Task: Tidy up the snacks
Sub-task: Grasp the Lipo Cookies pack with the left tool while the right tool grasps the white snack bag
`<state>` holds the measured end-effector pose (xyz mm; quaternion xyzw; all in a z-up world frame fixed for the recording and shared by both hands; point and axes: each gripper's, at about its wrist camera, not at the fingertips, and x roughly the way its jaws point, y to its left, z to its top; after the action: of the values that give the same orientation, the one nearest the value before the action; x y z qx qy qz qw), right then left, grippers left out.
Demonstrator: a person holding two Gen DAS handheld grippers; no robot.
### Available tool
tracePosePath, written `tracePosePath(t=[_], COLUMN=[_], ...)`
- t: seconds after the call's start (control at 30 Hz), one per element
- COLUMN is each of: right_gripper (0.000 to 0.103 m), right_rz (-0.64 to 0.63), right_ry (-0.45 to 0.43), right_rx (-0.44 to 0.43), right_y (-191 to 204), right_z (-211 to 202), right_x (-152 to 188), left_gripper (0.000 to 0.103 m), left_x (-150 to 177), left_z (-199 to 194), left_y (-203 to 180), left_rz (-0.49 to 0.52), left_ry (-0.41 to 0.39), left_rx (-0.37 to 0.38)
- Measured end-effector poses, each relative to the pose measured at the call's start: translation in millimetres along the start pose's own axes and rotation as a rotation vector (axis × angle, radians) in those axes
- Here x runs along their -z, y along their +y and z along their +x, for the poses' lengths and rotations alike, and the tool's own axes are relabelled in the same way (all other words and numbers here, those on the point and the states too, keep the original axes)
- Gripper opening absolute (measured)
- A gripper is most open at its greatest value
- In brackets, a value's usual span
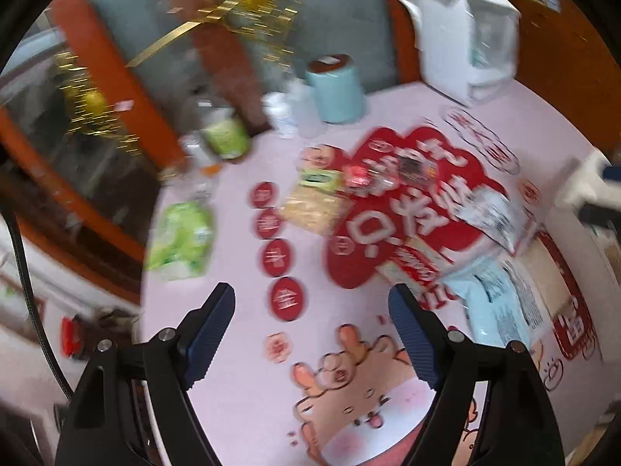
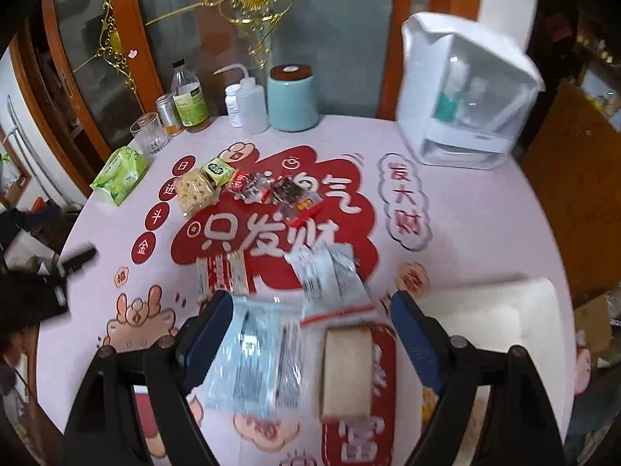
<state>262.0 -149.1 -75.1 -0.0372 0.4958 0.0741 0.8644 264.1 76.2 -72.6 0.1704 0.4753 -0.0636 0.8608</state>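
Snack packs lie scattered on a round table with a pink printed cloth [image 2: 485, 233]. My right gripper [image 2: 310, 334] hangs open over a light blue packet [image 2: 252, 353] and a tan bar [image 2: 345, 369], touching neither. Beyond them lie silver-white sachets [image 2: 330, 275], a red-and-white pack [image 2: 223, 275], a cracker pack [image 2: 194, 190] and dark wrapped sweets [image 2: 287, 194]. My left gripper [image 1: 310, 330] is open and empty above bare cloth. In its blurred view the cracker pack [image 1: 310, 202], the red-and-white pack [image 1: 415, 268] and the blue packet [image 1: 493, 303] lie ahead and to the right.
A white tray [image 2: 493, 318] sits at the table's right edge. A green tissue pack [image 2: 120, 178] lies at the left. At the back stand a white dispenser box [image 2: 465, 89], a teal canister [image 2: 293, 97], bottles [image 2: 190, 105] and a glass [image 2: 149, 134].
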Motion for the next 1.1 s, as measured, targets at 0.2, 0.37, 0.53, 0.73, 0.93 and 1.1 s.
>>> tracePosePath(t=[0.2, 0.37, 0.53, 0.73, 0.93, 1.1], right_gripper=[0.084, 0.084, 0.084, 0.084, 0.085, 0.081], right_rz=[-0.015, -0.019, -0.029, -0.005, 0.093, 0.064], right_ry=[0.144, 0.284, 0.380, 0.431, 0.447, 0.450], right_rx=[-0.053, -0.010, 0.018, -0.009, -0.041, -0.004], right_y=[-1.5, -11.2, -19.1, -23.0, -36.6, -30.6], right_z=[75.8, 139.0, 177.0, 197.9, 204.3, 207.1], right_x=[-28.9, -27.5, -18.0, -9.6, -7.6, -9.1], left_gripper=[0.080, 0.080, 0.080, 0.080, 0.080, 0.079], left_x=[-6.8, -13.7, -17.8, -21.9, -25.1, -24.6], left_z=[74.0, 126.2, 153.0, 170.1, 178.7, 184.9], left_y=[-49.1, -70.7, -82.0, -99.0, -105.2, -107.6], left_rz=[0.179, 0.254, 0.301, 0.378, 0.422, 0.452], left_ry=[0.119, 0.204, 0.248, 0.265, 0.265, 0.277], left_rx=[0.111, 0.147, 0.210, 0.212, 0.227, 0.234])
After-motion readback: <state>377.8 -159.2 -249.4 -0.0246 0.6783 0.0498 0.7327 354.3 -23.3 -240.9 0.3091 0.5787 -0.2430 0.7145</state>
